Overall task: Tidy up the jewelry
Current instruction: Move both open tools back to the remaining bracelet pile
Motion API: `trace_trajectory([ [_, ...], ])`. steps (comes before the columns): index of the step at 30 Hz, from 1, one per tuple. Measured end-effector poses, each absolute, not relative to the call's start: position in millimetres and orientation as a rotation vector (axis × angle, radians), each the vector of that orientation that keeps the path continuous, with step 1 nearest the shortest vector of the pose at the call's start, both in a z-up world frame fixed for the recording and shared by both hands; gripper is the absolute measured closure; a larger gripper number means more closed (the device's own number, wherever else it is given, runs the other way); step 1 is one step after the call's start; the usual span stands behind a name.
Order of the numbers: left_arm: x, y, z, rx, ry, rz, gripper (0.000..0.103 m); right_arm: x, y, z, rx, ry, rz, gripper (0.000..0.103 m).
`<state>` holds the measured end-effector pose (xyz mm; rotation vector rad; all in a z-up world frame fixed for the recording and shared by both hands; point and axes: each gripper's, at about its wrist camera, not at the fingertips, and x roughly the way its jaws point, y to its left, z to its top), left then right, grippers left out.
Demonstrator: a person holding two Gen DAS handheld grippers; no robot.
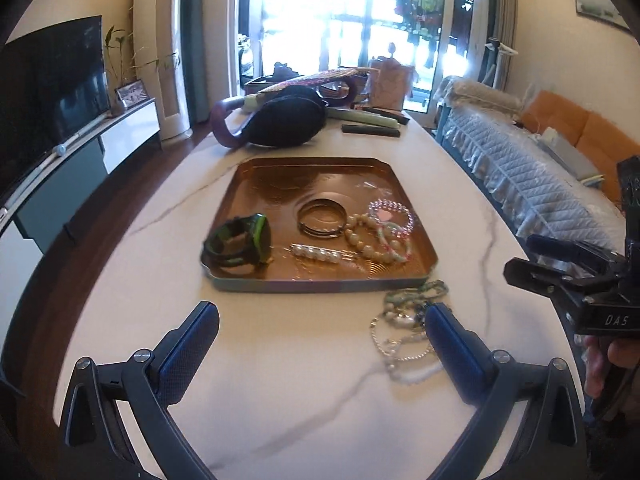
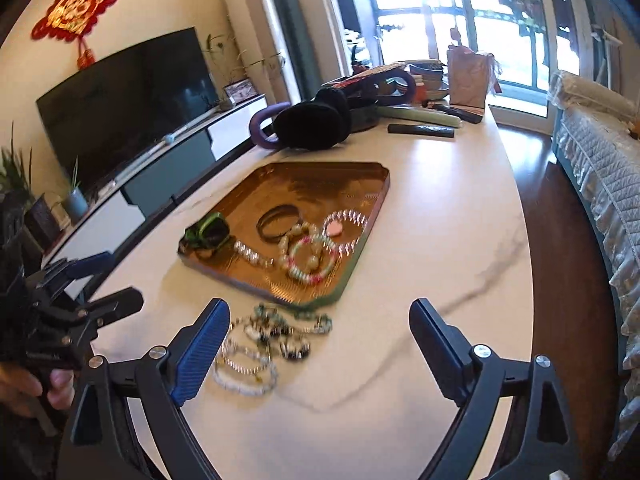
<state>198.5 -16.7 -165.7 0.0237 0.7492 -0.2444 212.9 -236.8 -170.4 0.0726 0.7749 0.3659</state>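
Left gripper (image 1: pixel 322 340): jaws wide apart, nothing between them, bare white marble surface (image 1: pixel 280 380) under the gap. Right gripper (image 2: pixel 320 340): also spread, empty.

Loose jewelry pile (image 2: pixel 264 344) on the surface just short of the tray's near edge. It's a blurred tangle of chains and beads; can't separate individual pieces. In the left view its right-hand finger covers part of the pile; in the right view its left-hand finger overlaps the pile's edge.

Copper tray (image 1: pixel 320 286) beyond it. Near half holds a green-black watch (image 1: pixel 240 244), pearl clip (image 1: pixel 320 254), dark bangles (image 1: pixel 322 218), cream bead bracelet (image 1: pixel 362 240), pink crystal bracelet (image 1: pixel 394 216); the bracelets overlap. Far half of the tray is bare.

Free surface left and right of the tray; right edge drops to dark floor, quilted sofa (image 1: pixel 520 168) close by.

Far end: black earmuffs (image 1: pixel 286 122) and other clutter, hard to make out against window glare.
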Motion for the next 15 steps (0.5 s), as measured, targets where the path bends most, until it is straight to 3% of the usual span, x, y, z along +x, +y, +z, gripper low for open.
trace_trajectory([
  [2,198.1,-23.7,-176.3,0.039,0.765,-0.252,0.005,215.3,-233.7,-174.6,0.053,0.785,0.373,0.023],
  [5,200.7,-33.5,-198.6,0.040,0.837,-0.303,0.037,218.8,-232.3,-181.8,0.057,0.800,0.382,0.024],
  [6,203.3,-36.6,-204.2,0.030,0.869,-0.318,0.043,221.0,-232.1,-185.1,0.061,0.810,0.388,0.024],
  [8,207.4,-38.4,-216.5,-0.021,0.924,-0.367,0.049,224.8,-231.7,-190.4,0.064,0.826,0.398,0.024],
  [15,203.5,-47.8,-223.3,-0.015,0.936,-0.415,0.049,230.0,-231.8,-203.7,0.160,0.897,0.444,0.024],
])
